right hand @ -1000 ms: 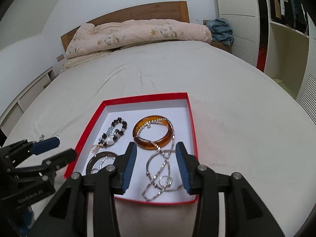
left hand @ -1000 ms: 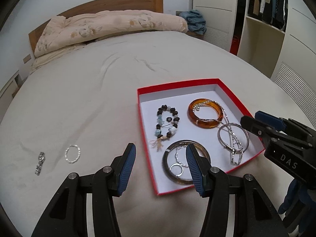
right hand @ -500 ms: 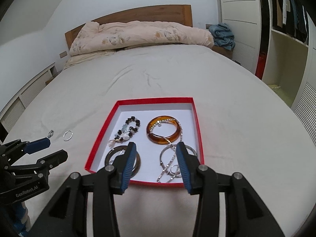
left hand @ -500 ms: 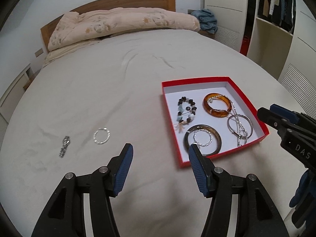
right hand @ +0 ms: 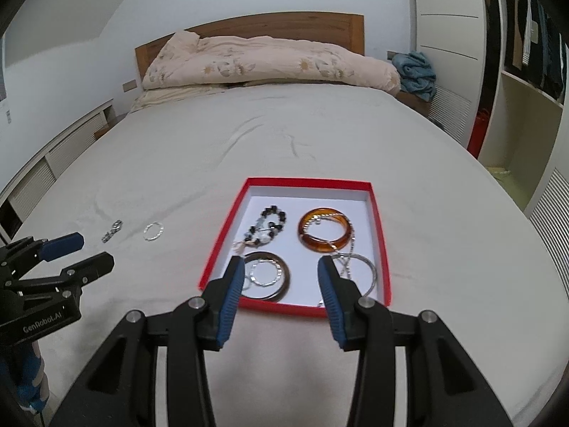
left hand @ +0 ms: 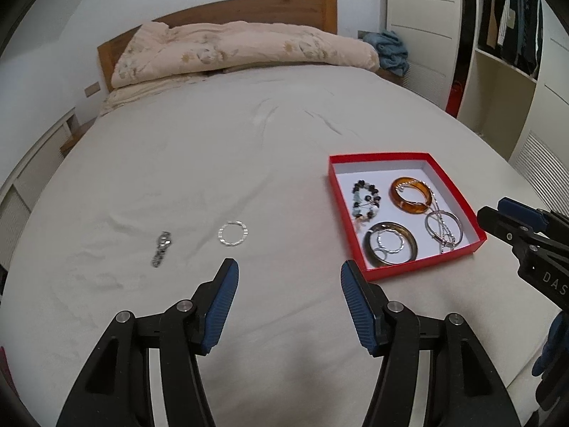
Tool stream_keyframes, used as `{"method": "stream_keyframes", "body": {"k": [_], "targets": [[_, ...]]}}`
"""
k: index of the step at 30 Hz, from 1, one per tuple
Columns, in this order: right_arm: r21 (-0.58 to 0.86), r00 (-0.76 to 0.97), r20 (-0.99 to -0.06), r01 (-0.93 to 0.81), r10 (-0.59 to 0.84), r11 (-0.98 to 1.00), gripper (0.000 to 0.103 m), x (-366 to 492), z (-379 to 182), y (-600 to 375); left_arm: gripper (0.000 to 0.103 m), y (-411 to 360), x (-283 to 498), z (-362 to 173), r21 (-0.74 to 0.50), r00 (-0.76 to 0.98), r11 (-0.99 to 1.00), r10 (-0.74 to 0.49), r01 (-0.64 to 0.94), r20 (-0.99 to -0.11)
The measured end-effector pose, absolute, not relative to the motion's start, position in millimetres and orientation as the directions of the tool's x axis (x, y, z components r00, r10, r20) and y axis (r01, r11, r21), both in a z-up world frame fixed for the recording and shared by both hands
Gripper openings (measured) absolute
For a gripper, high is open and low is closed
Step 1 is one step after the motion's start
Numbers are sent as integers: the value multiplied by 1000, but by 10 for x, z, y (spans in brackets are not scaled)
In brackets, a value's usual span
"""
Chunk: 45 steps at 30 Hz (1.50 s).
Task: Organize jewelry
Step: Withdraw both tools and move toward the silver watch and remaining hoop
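A red box lies on the bed and holds a bead bracelet, an amber bangle, a dark bangle with silver rings inside, and silver chains. A silver ring bracelet and a short chain piece lie on the sheet left of the box. My left gripper is open and empty, above the sheet between ring and box. My right gripper is open and empty over the box's near edge.
The bed sheet is wide and pale, with a rolled quilt and wooden headboard at the far end. A white wardrobe stands on the right. A low white unit runs along the left.
Both grippers have pulled back and up from the box. The left view has swung left, so the loose ring and chain piece now sit nearer its middle.
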State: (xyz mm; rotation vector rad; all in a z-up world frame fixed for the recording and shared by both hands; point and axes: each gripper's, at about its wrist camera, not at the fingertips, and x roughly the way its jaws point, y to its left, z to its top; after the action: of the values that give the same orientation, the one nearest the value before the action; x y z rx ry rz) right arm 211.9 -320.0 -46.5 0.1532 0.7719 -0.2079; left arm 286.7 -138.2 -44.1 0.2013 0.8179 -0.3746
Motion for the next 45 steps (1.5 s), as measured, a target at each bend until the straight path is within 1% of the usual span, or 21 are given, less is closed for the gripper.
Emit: {"method": "stream_keyframes", "body": {"k": [8,12,17,25,34,36,42,45], "targets": [[57,714,-693,191,-99,980,41,2049,-249,-2866,59,-924,2691,-228,9,656,938,-235,346,-717],[55,723,-686,165,-83,985,42,2002,-135,-2682,59,-684,2582,-157,5,653,948,-216,320,-726],[52,728,-684,125,-56,991,47,1925,-13,-2434,59,-398,2431,-101,4,662,957,-197,289,-724],[34,723,-690,61,-21,998,47,1921,73,-2036,62,37,2281,-78,1,675,971,-165,238,-719],[35,720,-694,11,17,999,47,2072,-7,-1778,62,415,2394,-246,-17,661,984,-134,180,-738],[38,718,-696,4,24,999,47,2127,-61,-1750,64,479,2463,-307,-24,659,986,-129,165,-741],[47,683,-729,-10,41,999,47,2413,-379,-1713,70,609,2757,-547,-42,646,990,-121,137,-754],[53,666,-744,-21,54,998,47,2568,-567,-1691,70,603,2980,-696,-62,632,988,-138,141,-762]]}}
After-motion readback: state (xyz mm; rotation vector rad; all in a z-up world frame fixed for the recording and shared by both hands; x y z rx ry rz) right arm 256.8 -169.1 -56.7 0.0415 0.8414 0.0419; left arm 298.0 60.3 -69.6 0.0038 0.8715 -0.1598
